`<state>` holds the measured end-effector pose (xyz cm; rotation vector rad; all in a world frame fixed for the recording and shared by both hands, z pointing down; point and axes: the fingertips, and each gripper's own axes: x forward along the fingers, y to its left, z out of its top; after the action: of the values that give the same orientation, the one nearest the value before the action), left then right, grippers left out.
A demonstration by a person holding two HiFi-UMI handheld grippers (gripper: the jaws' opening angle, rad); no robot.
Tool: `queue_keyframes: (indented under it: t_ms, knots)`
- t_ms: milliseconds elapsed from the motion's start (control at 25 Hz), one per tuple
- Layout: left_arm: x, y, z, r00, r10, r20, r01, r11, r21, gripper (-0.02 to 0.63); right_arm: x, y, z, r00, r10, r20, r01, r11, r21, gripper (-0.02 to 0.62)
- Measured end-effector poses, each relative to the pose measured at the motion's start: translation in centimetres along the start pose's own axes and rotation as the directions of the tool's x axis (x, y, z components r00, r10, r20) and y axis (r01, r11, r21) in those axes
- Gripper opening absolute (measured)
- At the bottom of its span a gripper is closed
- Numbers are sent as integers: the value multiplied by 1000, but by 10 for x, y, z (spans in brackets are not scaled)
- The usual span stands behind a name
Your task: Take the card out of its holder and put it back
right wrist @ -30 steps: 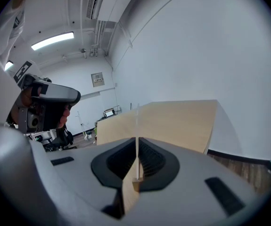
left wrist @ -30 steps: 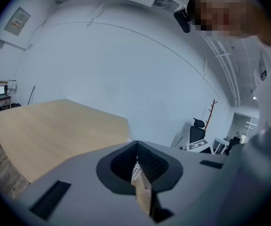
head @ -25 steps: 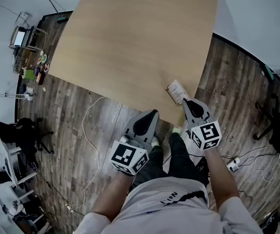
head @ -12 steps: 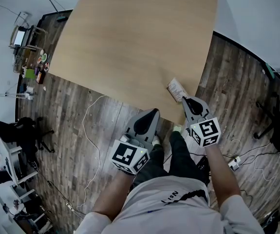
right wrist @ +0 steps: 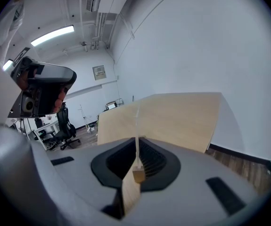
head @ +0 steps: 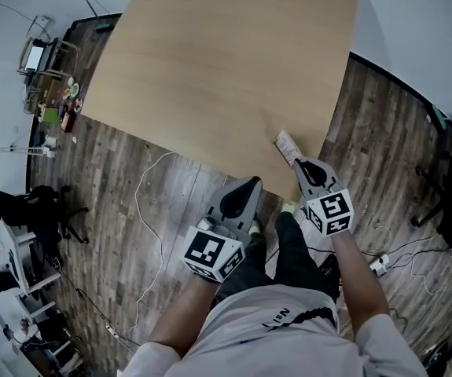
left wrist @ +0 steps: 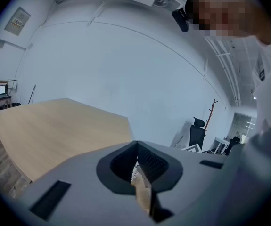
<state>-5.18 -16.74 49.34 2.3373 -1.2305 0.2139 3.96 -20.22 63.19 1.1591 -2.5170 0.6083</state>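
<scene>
A wide pale wood table (head: 210, 77) fills the middle of a white-walled room, over a dark plank floor (head: 123, 195). A black chair (head: 33, 210) and a cluttered shelf (head: 49, 61) stand far left, and a white cable (head: 143, 210) trails across the boards. The card (head: 286, 145) is over the table's near right corner: thin, white, printed, and upright and edge-on in the right gripper view, with a small tan piece at its foot. The right gripper (head: 303, 166) is clamped on it. The left gripper (head: 249, 185) hangs by the table's near edge, jaws together, nothing between
</scene>
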Motion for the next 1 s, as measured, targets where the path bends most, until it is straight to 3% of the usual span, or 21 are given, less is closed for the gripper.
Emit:
queue_keyframes:
  t_ms: [280,600,1000]
  knots:
    - [-1,0,-1,1000,-7,2,7,1000,1,12,1,-1,-6,1000,-6,-31,6,1000,-5,28]
    - [-8,-13,1,998,-53,17,53,998,17,12,-25,-2,3,996,-84,-20,84,996,-24,28]
    - [-41,-40,25,992,-118,48,115,991,67,12,-82,42,69,985,-142,97,144,990,-14,28]
